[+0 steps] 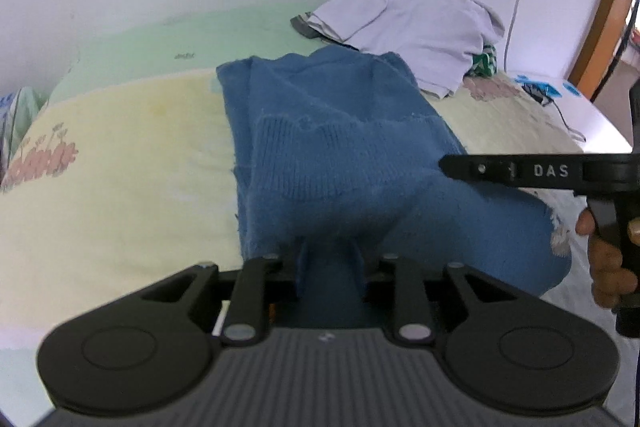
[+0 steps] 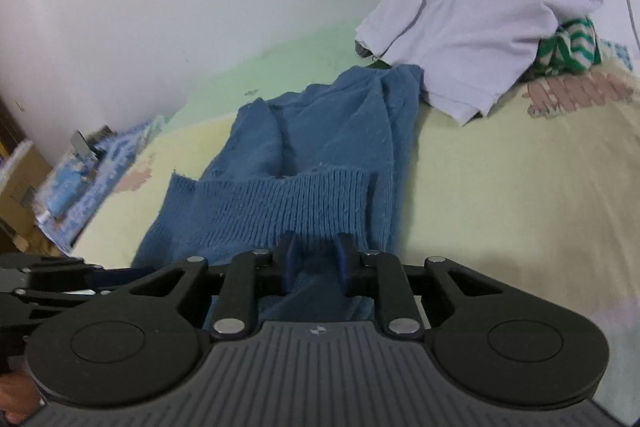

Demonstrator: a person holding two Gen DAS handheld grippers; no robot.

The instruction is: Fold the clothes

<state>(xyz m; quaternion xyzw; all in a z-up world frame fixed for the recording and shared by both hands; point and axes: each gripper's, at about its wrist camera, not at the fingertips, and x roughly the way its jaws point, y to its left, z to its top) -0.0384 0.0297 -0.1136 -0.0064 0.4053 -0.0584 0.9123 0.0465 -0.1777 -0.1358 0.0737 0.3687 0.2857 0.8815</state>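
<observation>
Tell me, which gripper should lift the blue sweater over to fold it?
Probably both together: the left gripper and right gripper each already pinch the blue sweater at its near ribbed edge. Neither looks better placed.

The left gripper (image 1: 330, 263) is clamping blue knit between its fingers, held low and pointing forward. The right gripper (image 2: 316, 263) is doing likewise beside it, a hand (image 1: 608, 259) wrapping its handle, fingers curled around the grip.
</observation>
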